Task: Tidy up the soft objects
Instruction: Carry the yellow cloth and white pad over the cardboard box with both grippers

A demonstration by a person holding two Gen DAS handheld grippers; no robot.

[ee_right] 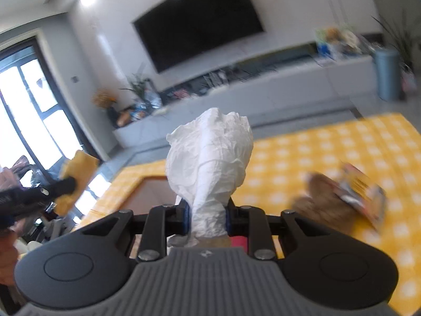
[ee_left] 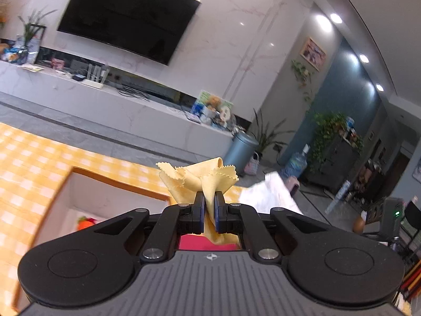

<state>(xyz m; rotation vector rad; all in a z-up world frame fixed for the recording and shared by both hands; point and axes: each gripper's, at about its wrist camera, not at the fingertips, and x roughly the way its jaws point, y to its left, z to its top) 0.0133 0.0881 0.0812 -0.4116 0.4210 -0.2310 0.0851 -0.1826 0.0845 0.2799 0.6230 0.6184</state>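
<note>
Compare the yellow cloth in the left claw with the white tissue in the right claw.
The yellow cloth is yellow with zigzag-cut edges; the white tissue is white, crinkled and ragged. The cloth fans out in thin folds above the left claw, while the tissue bunches into a puffy wad above the right claw. The jaws stand almost together on the cloth, wider apart on the tissue. Both are soft, pinched near their lower part and held above the checked tablecloth.

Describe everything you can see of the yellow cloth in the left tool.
The thin yellow cloth with zigzag-cut edges is pinched between the blue pads of the left tool, which is shut on it. It looks like soft microfibre, bunched into folds that fan out above the pads, with a short tail hanging behind them. It is lifted off the yellow checked tablecloth. In the right wrist view it shows blurred at the left, apart from the crumpled white tissue.
</note>
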